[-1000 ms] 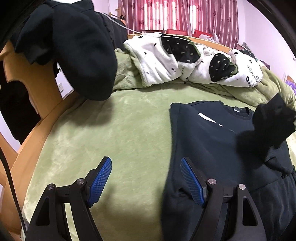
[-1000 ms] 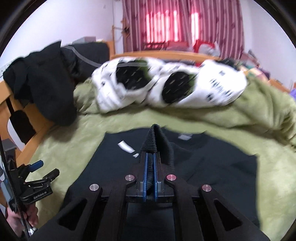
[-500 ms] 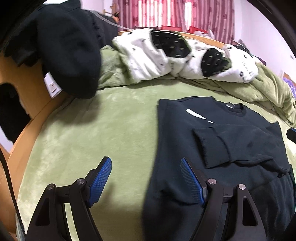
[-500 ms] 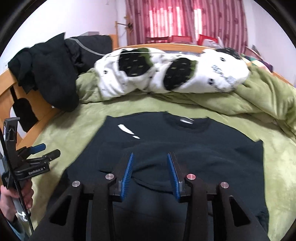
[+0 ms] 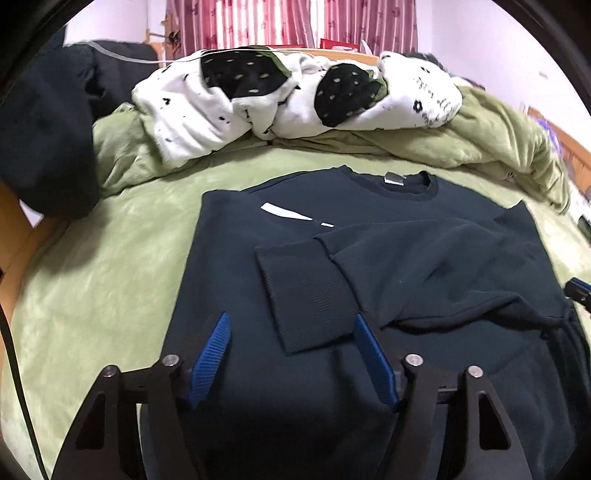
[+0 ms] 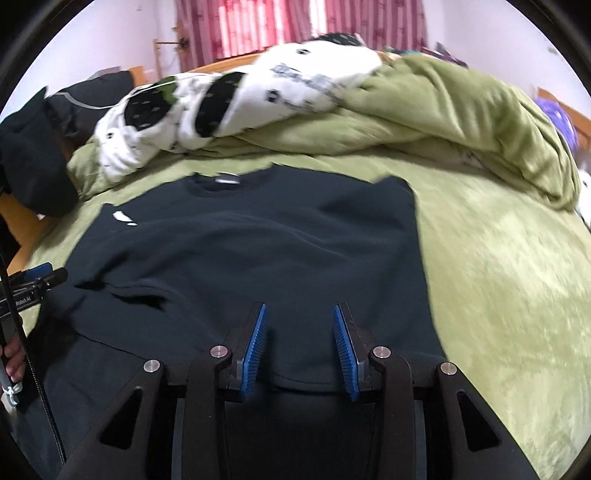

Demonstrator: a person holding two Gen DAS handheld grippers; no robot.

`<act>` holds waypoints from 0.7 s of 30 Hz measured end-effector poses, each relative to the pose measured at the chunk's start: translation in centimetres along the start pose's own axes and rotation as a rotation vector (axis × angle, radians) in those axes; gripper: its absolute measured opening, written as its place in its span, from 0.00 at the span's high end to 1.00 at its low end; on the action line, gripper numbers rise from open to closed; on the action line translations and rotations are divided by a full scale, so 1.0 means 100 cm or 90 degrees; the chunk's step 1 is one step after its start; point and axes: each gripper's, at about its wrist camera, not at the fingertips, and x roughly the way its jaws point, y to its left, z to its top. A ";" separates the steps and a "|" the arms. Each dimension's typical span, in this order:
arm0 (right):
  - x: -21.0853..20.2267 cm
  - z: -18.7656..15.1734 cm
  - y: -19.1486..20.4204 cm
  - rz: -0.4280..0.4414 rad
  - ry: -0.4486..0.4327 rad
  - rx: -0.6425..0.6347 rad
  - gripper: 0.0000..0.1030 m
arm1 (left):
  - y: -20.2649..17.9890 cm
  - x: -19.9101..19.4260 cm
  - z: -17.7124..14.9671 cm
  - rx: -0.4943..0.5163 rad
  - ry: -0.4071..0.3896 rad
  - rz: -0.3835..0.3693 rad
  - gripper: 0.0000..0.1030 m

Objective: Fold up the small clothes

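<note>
Dark sweater [image 5: 424,266] lies flat on the green blanket [image 5: 103,280], collar far, one sleeve folded across its chest with the ribbed cuff [image 5: 306,295] toward the left. Left gripper [image 5: 291,347] hovers over the near hem, fingers spread, holding nothing. Right gripper [image 6: 299,347] likewise spread and empty. Far off: white spotted bedding [image 5: 295,99], dark clothes [image 5: 44,147] on the left, red curtains [image 5: 291,22].

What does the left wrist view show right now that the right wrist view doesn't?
Only the left wrist view shows the ribbed cuff of the sleeve folded across the chest, between the open left gripper. Only the right wrist view shows the sweater's bare right edge and the open right gripper. Both show the dark sweater, its white mark and the green blanket.
</note>
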 end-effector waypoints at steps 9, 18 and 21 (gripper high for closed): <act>0.009 -0.005 -0.026 0.005 -0.007 0.016 0.64 | -0.011 0.032 0.006 0.002 0.020 0.025 0.44; 0.021 -0.009 -0.028 0.012 0.011 0.015 0.64 | -0.013 0.042 0.003 -0.018 0.025 0.002 0.65; 0.028 -0.012 -0.029 0.006 0.022 0.018 0.64 | -0.015 0.041 0.003 0.003 0.021 0.053 0.88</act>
